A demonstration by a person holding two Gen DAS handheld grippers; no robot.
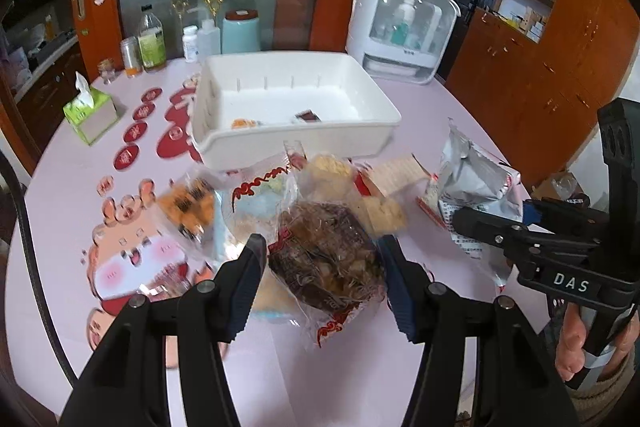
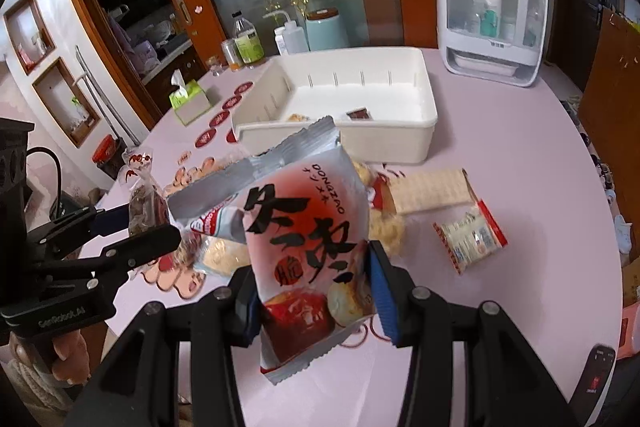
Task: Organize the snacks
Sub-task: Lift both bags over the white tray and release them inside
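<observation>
— Two packets are up off the desk (image 1: 72, 195), one per hand. Which way is the bin?

— Straight ahead of both. The left hand-held gripper (image 1: 320, 267) clamps a clear bag of brown snack (image 1: 324, 259); the right hand-held gripper (image 2: 312, 291) pinches a red-and-silver pouch (image 2: 304, 251), its long axis standing upright. The white bin (image 2: 400, 143) lies beyond the loose snacks, about equally near both.

dark snack pack (image 1: 326, 259): clear wrapper, brown contents, lifted, pinched between left fingers | jujube bag (image 2: 304, 251): pink-red, silver top, torn open, tilted, held between right fingers | white bin (image 2: 416, 131): two small packets inside | loose packets: wafer pack (image 2: 428, 191), small red-edged sachet (image 2: 470, 237), on worktop before bin
</observation>
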